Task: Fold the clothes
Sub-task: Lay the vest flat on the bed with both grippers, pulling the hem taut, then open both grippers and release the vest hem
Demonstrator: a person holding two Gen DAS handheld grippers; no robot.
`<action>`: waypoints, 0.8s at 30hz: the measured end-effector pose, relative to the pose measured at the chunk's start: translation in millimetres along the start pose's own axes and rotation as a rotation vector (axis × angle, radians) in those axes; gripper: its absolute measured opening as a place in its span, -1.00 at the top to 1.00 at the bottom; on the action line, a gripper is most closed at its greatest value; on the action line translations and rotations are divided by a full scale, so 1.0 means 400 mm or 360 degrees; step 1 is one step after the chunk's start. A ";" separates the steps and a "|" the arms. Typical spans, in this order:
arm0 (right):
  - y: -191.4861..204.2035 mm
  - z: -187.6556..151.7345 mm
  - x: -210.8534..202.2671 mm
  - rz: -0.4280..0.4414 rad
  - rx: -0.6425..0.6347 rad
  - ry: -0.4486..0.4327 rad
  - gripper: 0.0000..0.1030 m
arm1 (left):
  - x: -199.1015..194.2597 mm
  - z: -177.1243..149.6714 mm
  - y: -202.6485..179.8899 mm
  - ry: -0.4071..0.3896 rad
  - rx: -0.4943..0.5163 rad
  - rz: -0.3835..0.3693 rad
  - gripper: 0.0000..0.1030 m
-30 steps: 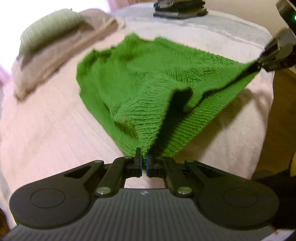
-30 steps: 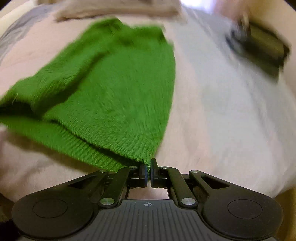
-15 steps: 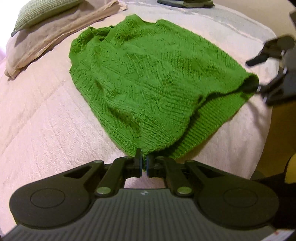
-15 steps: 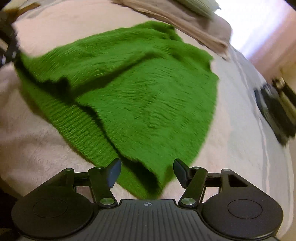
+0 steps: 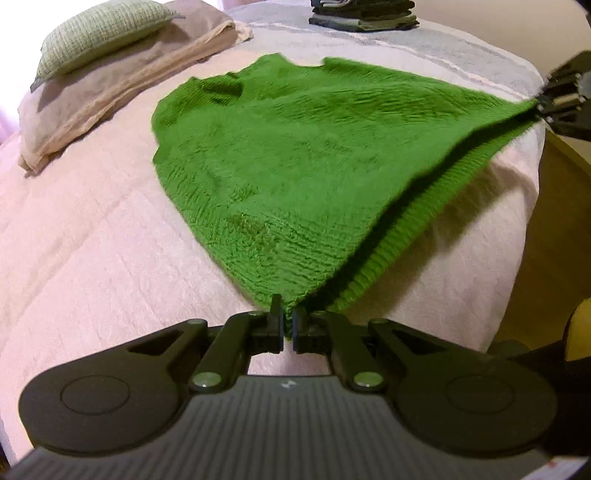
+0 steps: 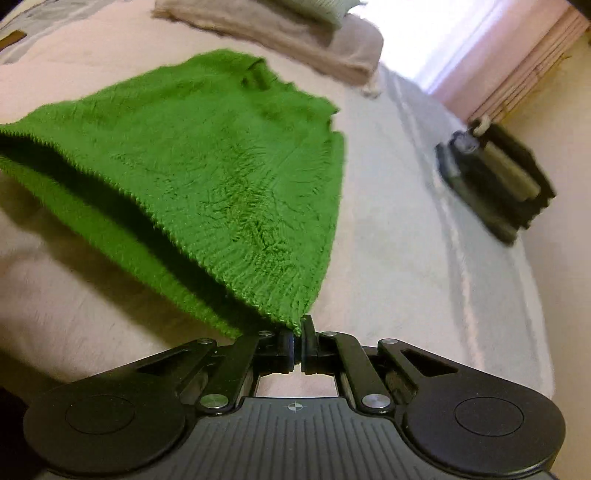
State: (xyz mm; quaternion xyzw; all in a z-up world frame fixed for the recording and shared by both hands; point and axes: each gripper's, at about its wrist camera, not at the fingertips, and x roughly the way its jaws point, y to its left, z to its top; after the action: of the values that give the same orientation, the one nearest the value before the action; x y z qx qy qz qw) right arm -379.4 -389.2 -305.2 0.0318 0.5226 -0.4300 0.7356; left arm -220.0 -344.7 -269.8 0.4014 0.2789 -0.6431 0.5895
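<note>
A green knitted sweater (image 5: 306,155) lies spread on the pink bedspread (image 5: 92,258), its ribbed hem toward me and lifted off the bed. My left gripper (image 5: 288,325) is shut on the hem's left corner. In the right wrist view the sweater (image 6: 207,158) stretches away from my right gripper (image 6: 298,338), which is shut on the other hem corner. That right gripper (image 5: 554,103) also shows at the far right of the left wrist view, pulling the hem taut. The sweater's neck end rests flat on the bed.
A green cushion (image 5: 96,37) sits on a folded beige blanket (image 5: 110,96) at the bed's far left. A stack of dark folded clothes (image 5: 364,14) lies at the far end, also seen as a dark stack (image 6: 495,177). The bed's edge and wooden floor (image 5: 554,229) are on the right.
My right gripper, open half a second ago, has shut on the hem corner and lifted it. The hem is now stretched taut between both grippers. The left gripper kept its hold.
</note>
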 end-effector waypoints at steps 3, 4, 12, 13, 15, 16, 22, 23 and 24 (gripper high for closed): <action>0.034 -0.002 0.077 0.0089 0.0070 0.0110 1.00 | 0.040 -0.029 -0.026 0.0067 0.0042 -0.0004 0.95; 0.039 0.004 0.095 0.0088 0.0085 0.0142 1.00 | 0.054 -0.036 -0.033 0.0099 0.0046 -0.0009 0.95; -0.002 0.057 -0.003 0.0182 0.0244 0.0208 0.20 | 0.003 -0.014 -0.006 0.0175 0.0013 -0.0084 0.65; -0.002 0.064 -0.024 0.0205 0.0267 0.0202 0.20 | -0.012 -0.007 0.003 0.0172 0.0001 -0.0086 0.65; -0.026 0.101 -0.053 0.0259 0.0288 0.0151 0.20 | -0.045 0.008 0.025 0.0162 -0.0038 -0.0089 0.65; -0.038 0.128 -0.060 0.0277 0.0291 0.0109 0.20 | -0.058 0.017 0.036 0.0158 -0.0061 -0.0078 0.64; -0.162 0.335 0.036 0.0352 0.0316 -0.0098 0.18 | -0.043 0.144 0.155 0.0097 -0.0179 0.0073 0.63; -0.185 0.371 0.069 0.0373 0.0315 -0.0121 0.17 | -0.029 0.179 0.181 0.0077 -0.0200 0.0104 0.61; -0.214 0.415 0.113 0.0400 0.0312 -0.0154 0.17 | -0.010 0.217 0.210 0.0058 -0.0219 0.0133 0.56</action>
State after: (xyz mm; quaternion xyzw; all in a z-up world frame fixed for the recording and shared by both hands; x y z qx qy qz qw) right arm -309.7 -552.5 -231.8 0.1477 0.4339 -0.3845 0.8013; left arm -153.7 -427.3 -211.4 0.3829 0.3162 -0.5897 0.6369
